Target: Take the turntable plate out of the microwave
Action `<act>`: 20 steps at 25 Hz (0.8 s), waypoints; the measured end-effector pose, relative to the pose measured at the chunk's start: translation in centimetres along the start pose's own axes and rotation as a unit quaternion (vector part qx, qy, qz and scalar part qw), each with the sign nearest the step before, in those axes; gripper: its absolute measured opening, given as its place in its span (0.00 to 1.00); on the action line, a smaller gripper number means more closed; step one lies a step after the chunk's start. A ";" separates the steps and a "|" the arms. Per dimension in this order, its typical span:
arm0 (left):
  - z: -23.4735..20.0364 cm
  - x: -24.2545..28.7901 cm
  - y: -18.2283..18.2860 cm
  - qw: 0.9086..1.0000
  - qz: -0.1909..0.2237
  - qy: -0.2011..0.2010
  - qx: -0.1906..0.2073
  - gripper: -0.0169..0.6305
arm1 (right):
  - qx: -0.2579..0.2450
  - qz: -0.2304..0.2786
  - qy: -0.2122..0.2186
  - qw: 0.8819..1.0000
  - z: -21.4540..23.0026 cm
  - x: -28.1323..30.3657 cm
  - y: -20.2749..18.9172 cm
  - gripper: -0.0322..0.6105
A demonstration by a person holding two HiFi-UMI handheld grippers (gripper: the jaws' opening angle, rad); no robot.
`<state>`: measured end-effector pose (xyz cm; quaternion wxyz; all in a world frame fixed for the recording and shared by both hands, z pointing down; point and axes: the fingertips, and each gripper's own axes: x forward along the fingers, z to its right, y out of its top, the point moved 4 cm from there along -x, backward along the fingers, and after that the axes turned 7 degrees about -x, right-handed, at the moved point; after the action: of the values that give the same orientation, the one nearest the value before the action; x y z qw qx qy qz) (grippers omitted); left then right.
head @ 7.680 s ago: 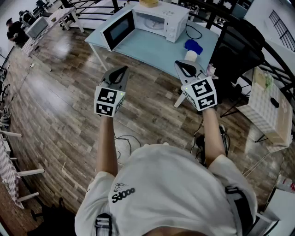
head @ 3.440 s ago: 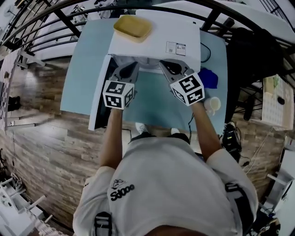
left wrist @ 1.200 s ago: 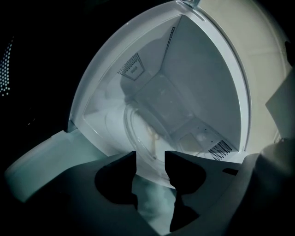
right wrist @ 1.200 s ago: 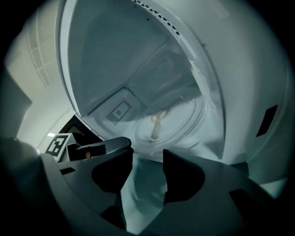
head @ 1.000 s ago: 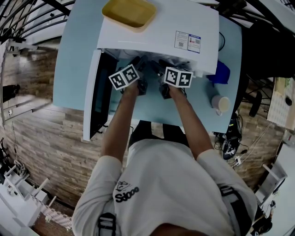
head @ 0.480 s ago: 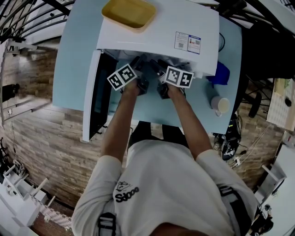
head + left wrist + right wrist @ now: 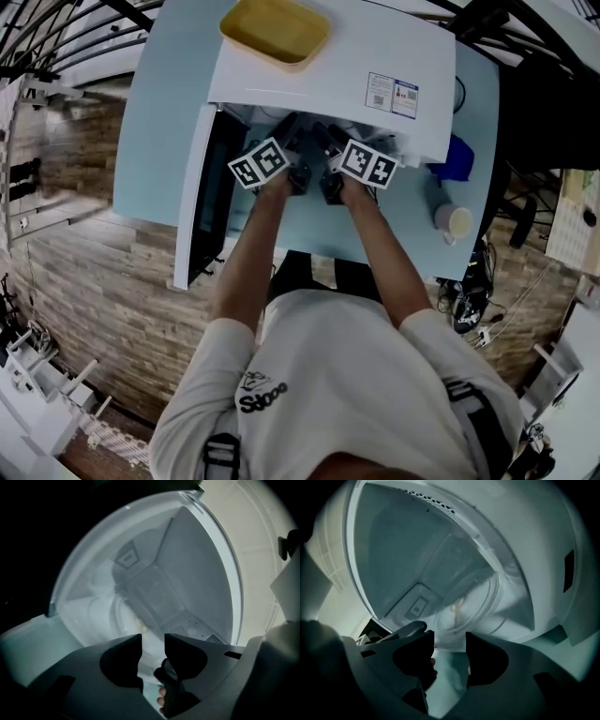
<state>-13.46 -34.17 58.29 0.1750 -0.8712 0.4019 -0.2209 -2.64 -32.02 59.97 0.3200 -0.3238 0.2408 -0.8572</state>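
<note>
In the head view, the fingertips of both grippers are hidden under the top of the boxy white microwave (image 7: 309, 70) on the pale blue bench (image 7: 155, 131). The round clear glass turntable plate (image 7: 471, 604) is seen blurred inside the smooth cavity. Its near rim lies at the parted, empty fingers of the right gripper (image 7: 449, 641). The fingers of the left gripper (image 7: 153, 644) have just been closing and stand apart. A pale glassy smear is seen between them, but contact cannot be made out.

Clad in white short-sleeved T-shirt (image 7: 356, 375), black straps (image 7: 219, 457); dark grey left gripper (image 7: 153, 641) and right gripper (image 7: 449, 639) with black-and-white marker cubes (image 7: 260, 162)
</note>
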 end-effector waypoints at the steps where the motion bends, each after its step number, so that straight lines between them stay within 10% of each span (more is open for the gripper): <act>1: 0.6 0.4 0.2 1.000 -0.002 -0.004 0.007 0.27 | 0.006 0.002 -0.001 1.000 0.0 0.1 0.0 0.34; 11: -1.5 -0.8 1.8 0.991 0.022 0.120 0.049 0.35 | 0.013 0.003 0.007 1.000 -0.4 0.3 0.1 0.34; 20: -1.6 0.6 0.8 0.993 0.005 0.112 -0.024 0.37 | 0.005 -0.002 0.012 1.000 -0.3 0.1 -0.1 0.34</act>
<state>-14.49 -35.31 59.39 0.1094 -0.8427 0.4289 -0.3063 -3.00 -32.01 59.84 0.3172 -0.3121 0.2399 -0.8628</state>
